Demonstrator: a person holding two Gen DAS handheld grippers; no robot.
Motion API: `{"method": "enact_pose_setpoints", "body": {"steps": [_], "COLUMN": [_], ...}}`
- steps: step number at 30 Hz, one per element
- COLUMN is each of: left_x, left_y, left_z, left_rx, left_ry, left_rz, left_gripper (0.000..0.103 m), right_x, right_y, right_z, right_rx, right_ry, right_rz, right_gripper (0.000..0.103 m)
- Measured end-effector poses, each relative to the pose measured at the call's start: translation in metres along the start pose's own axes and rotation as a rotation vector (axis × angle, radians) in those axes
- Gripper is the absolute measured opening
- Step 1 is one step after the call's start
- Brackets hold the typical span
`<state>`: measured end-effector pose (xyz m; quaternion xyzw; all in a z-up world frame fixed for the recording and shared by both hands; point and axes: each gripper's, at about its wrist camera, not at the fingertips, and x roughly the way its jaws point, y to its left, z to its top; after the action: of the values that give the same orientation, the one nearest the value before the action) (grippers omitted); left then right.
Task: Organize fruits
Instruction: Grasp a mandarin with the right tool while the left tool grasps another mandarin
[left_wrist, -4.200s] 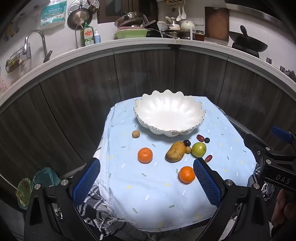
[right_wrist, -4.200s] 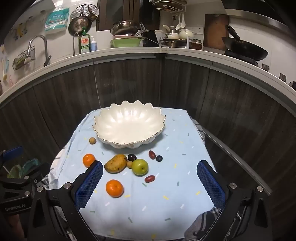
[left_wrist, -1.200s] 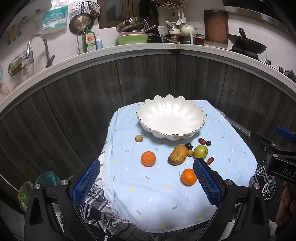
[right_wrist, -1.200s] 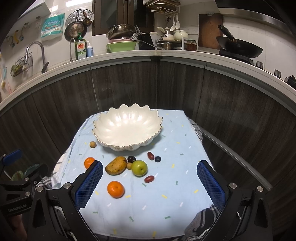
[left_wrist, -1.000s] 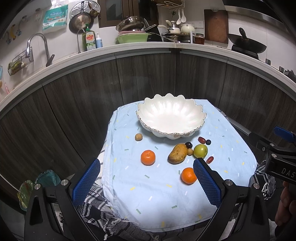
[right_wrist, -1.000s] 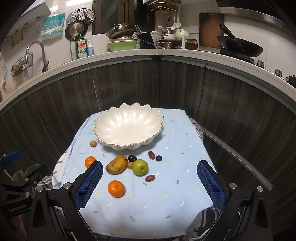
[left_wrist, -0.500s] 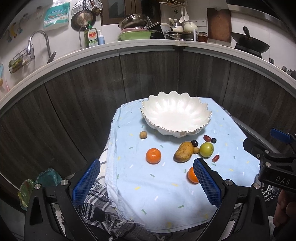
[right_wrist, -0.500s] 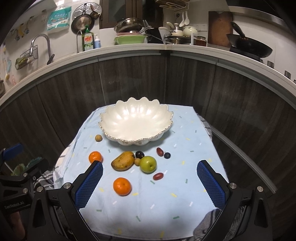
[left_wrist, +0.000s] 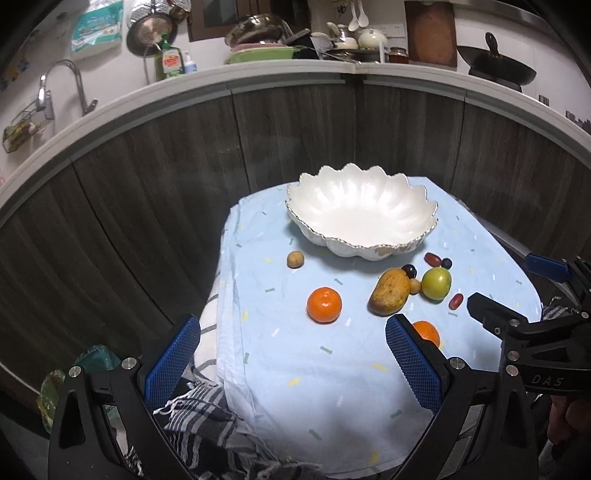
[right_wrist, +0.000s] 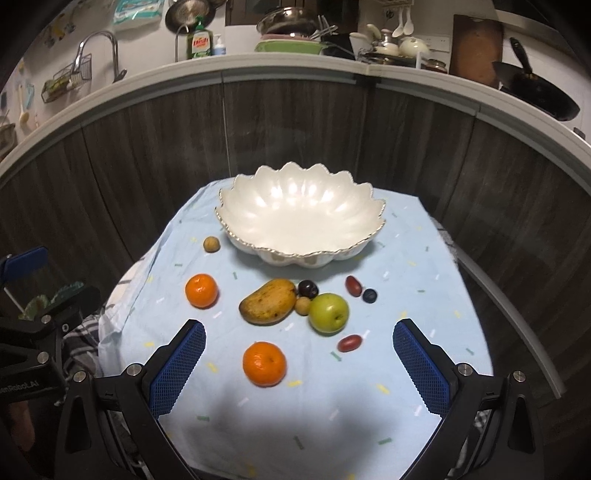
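While both the left gripper (left_wrist: 291, 354) and right gripper (right_wrist: 299, 360) hover with fingers spread wide and empty, every fruit lies on the cloth at six o'clock of the empty white bowl (right_wrist: 301, 218). Closing on the near orange (right_wrist: 264, 363) off-centre could roll it off the counter (right_wrist: 424, 369) edge.

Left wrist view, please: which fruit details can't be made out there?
- Near orange tangerine: partly hidden behind the left hand-held gripper's blue pad.
- Small round dark fruit: partly hidden behind the yellow-brown mango.
- Small fruits near the white scalloped bowl: too small to identify.
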<state>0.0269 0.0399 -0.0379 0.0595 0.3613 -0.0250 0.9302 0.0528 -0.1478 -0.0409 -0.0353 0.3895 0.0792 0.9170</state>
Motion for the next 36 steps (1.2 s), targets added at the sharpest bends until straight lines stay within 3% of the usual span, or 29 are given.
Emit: {"method": "enact_pose_setpoints", "body": {"steps": [10,16,22,25,36], "left_x": [0.045,0.078,0.104,0.115,0.150], "left_y": [0.005,0.001,-0.001,-0.003,-0.016], "left_z": [0.005,0.003,0.002,0.002,0.005], "left_rx": [0.080,0.123,0.158,0.171,0.222], "left_ry": [0.041,0.107,0.162,0.189,0.237], "left_rz": [-0.082,-0.148,-0.190,-0.203,-0.230], "left_gripper": [0.102,0.094,0.092,0.087,0.075], "right_x": [0.036,0.059,0.081,0.089,0.109], "right_y": [0.015,0.015,0.017,0.016,0.009], "right_z": [-0.006,-0.012,-0.020,-0.025,-0.033], "right_rx": [-0.009,-0.003,-0.002,0.005,0.031], "right_ry": [0.062,0.117,0.168,0.199,0.255], "right_rz": [0.008,0.012,0.011,0.020,0.039], "right_gripper": [0.103,0.101,0.093,0.087,0.080]}}
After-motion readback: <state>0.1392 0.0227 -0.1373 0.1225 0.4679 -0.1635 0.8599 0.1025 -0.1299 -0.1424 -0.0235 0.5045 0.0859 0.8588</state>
